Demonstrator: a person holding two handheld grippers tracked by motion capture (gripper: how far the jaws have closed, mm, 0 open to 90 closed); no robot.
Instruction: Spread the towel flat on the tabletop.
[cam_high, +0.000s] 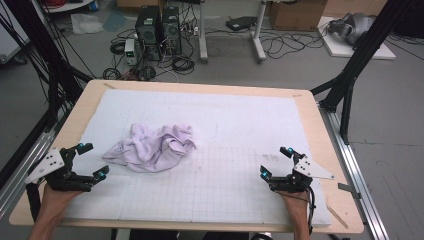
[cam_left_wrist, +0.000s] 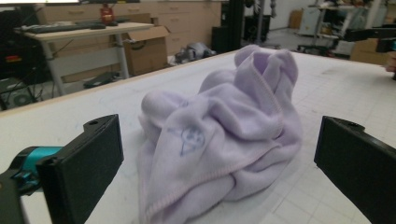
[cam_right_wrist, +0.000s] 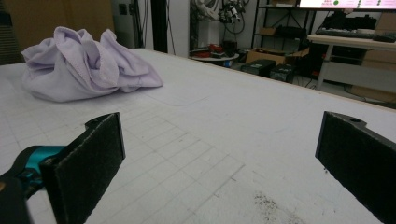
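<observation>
A crumpled pale lilac towel (cam_high: 152, 145) lies in a heap left of the mat's middle. My left gripper (cam_high: 93, 160) rests near the table's left front corner, open, its jaws pointing at the towel from just left of it. In the left gripper view the towel (cam_left_wrist: 224, 135) sits close ahead between the two wide-apart black jaws, untouched. My right gripper (cam_high: 277, 161) rests near the front right, open, with nothing between its jaws. From the right gripper view the towel (cam_right_wrist: 84, 63) lies well off at the far left.
A white gridded mat (cam_high: 225, 150) covers most of the wooden table (cam_high: 320, 125). Black frame legs stand at both sides. Beyond the far edge the floor holds computer towers (cam_high: 157, 32), cables and a cardboard box (cam_high: 295, 15).
</observation>
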